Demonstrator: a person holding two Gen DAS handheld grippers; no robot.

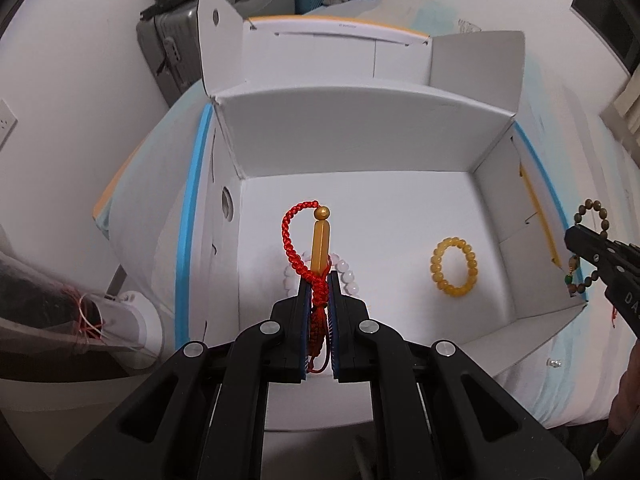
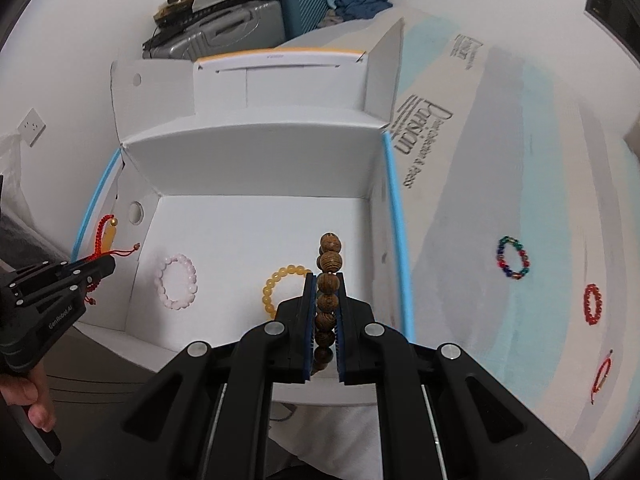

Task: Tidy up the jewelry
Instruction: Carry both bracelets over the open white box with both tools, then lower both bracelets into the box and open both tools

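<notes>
Left gripper pinches a red cord charm, amber bar sticking up over the white box. Right gripper is clamped on a brown wooden bead bracelet, poised over the box's right half. On the box floor: pink bracelet at 9 o'clock, yellow bracelet nearer centre. Beyond the box wall at 3 o'clock, three more pieces lie on the bedsheet. Risk, as I judge it: the cord tail snags the pads on release, or the charm drops onto the pink bracelet and tangles.
</notes>
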